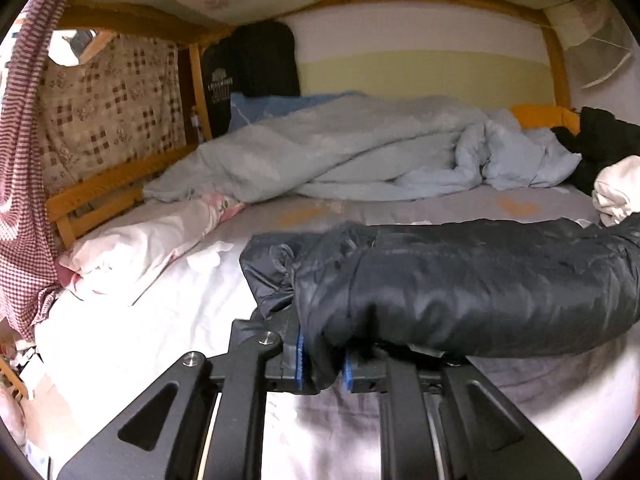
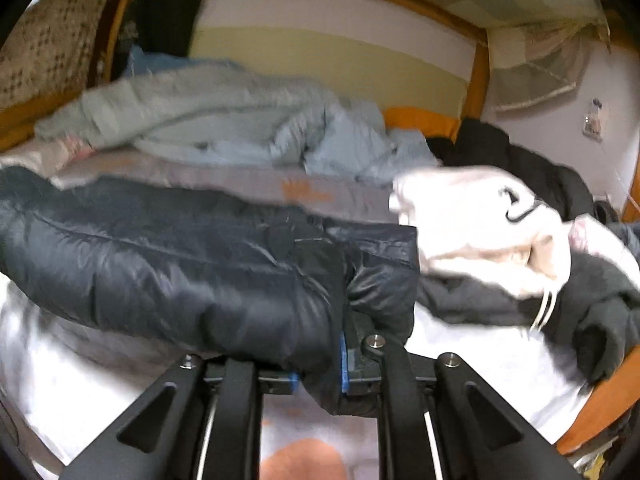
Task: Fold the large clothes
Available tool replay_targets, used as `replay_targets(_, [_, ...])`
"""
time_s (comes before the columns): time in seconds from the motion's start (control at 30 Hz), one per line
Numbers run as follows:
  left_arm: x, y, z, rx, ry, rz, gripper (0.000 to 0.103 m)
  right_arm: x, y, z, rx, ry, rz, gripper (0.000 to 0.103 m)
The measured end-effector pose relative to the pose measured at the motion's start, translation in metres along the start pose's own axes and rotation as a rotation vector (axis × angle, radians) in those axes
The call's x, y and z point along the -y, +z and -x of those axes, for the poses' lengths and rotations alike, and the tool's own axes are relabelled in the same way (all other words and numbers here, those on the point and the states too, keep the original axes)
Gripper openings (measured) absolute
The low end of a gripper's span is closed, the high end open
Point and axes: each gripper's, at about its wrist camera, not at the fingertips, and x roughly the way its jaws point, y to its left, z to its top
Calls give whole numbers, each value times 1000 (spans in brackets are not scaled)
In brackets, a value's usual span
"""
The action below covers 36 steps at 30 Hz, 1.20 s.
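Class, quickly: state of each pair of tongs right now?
Left tongs: closed on the dark puffer jacket.
Right tongs: closed on the same jacket's other end.

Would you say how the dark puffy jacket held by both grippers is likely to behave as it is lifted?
The dark puffy jacket is probably soft and floppy: it bulges over the left gripper and right gripper. Its shiny shell looks slippery, so it may slide. Its padding suggests it is light for its bulk.

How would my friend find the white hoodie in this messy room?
Look at the wooden bunk bed, right-hand end. There a heap of black clothes lies, and the white hoodie sits on top. It is the only pale thing there, with a black swoosh mark.
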Motion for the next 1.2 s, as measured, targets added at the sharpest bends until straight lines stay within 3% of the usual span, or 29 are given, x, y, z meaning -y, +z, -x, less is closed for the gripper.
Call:
replay_targets(0.1, [2,26,-30,-29,3,-25,16,1,29,-10,-7,10,4,20])
replay_targets(0.2, [15,51,-72,-69,13,-81,16,-3,60,-45,-6,-11,62,23])
replay_targets(0.3, [31,66,-120,-121,21,-135,16,-8,89,-110,-66,-35,123,31])
replay_targets(0.37, [40,70,-149,-156,32,-146,18,-7,96,-151,-123,-49,128,43])
replay_targets(0.47, [45,71,-166,-139,33,-149,21,0,100,-198,-199,-15,81,46])
replay_targets(0.57, [45,63,-181,-128,39,-168,25,9,94,-218,-200,-7,54,70])
replay_targets(0.63, [47,54,-188,-117,41,-182,29,22,89,-223,-164,8,13,73])
replay_targets(0.7, [47,50,-188,-109,72,-184,44,38,89,-225,-132,24,-65,75])
replay_targets(0.73, [44,50,-179,-73,80,-165,47,47,89,-224,-120,15,-114,82])
replay_targets(0.77, [40,52,-165,-9,62,-143,58,57,90,-221,-111,-1,-169,86])
replay_targets(0.8, [37,53,-152,51,54,-130,73,68,91,-217,-99,-8,-224,86])
replay_targets(0.87, [34,59,-122,180,60,-122,85,90,93,-208,-66,45,-334,86])
replay_targets(0.97, [32,70,-97,268,34,-114,85,101,100,-185,19,83,-357,86])
replay_targets(1.1, [37,81,-94,269,-88,-87,85,94,102,-148,214,90,-329,87])
replay_targets(1.17, [41,88,-103,243,-136,-82,85,86,104,-144,232,144,-299,89])
replay_targets(1.2, [45,90,-108,234,-145,-87,85,76,107,-150,192,167,-259,92])
